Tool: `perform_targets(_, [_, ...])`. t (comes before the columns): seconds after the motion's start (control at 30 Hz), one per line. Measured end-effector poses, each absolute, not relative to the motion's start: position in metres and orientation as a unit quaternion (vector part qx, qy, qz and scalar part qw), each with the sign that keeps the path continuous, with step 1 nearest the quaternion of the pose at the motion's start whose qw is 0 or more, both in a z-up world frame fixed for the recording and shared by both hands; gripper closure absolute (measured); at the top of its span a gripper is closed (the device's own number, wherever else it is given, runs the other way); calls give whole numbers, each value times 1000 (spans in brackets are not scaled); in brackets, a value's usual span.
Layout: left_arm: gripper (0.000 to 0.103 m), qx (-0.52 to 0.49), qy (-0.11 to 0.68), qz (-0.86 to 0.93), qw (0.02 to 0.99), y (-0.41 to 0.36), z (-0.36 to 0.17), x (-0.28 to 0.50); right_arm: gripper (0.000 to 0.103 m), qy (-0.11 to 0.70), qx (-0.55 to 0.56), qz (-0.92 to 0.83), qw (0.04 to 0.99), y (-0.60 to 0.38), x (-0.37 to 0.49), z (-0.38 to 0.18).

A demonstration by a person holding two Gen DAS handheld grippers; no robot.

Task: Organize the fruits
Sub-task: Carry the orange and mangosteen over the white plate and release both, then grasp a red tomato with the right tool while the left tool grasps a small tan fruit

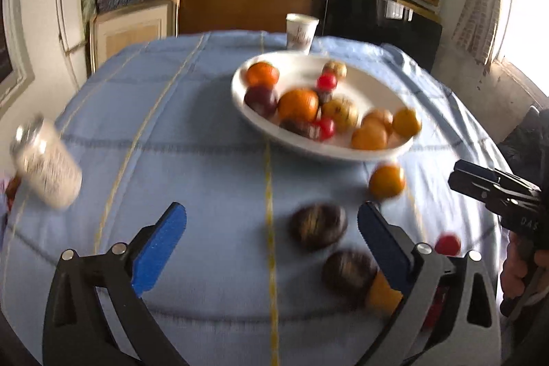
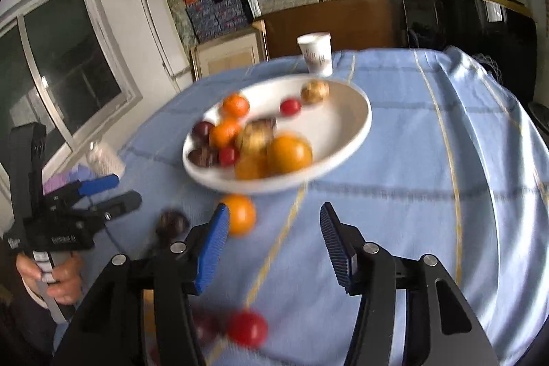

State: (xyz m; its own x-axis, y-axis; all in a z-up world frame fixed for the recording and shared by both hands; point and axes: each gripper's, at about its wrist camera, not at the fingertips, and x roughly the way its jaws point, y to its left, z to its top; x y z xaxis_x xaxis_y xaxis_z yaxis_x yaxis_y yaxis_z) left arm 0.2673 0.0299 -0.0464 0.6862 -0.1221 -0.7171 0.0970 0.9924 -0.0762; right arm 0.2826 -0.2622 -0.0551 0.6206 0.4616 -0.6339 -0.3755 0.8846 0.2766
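A white bowl (image 1: 310, 150) (image 2: 362, 129) on the blue tablecloth holds several oranges, dark plums, small red fruits and yellow-brown fruits. Loose on the cloth in front of it lie an orange (image 1: 387, 181) (image 2: 241, 215), a dark fruit (image 1: 319, 226) (image 2: 171, 222), a second dark fruit (image 1: 348, 270), another orange (image 1: 382, 294) and a red fruit (image 1: 447, 244) (image 2: 247, 329). My left gripper (image 1: 271, 218) (image 2: 113, 194) is wide open above the cloth, with the first dark fruit lying untouched near its right finger. My right gripper (image 2: 274, 215) (image 1: 458, 175) is open and empty, the loose orange just outside its left finger.
A paper cup (image 1: 302, 31) (image 2: 315, 54) stands behind the bowl near the table's far edge. A white patterned can (image 1: 46, 164) (image 2: 103, 157) stands at the left edge. A person's hand (image 2: 58, 278) grips the left handle. Shelves with boxes fill the back wall.
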Motion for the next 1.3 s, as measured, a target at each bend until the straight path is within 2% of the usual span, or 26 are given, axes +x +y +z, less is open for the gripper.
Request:
perform_targets(0.27, [5,-15,382,-45,923,40,-54,224,48,374,42,236,896,-266,250,-60])
perform_targets(0.7, [5,0,385,-52,921,35,-54,218,48,412,32,244,878,-262,244,-71])
perform_targets(1.2, [5,-6,387,-65,920,32,-54,218,64,435,37,261,861,-257,244,-79])
perform_targets(1.3, [5,-1,385,-70,920,28,-53,216,65,434,34,263,861,-255,243,-80])
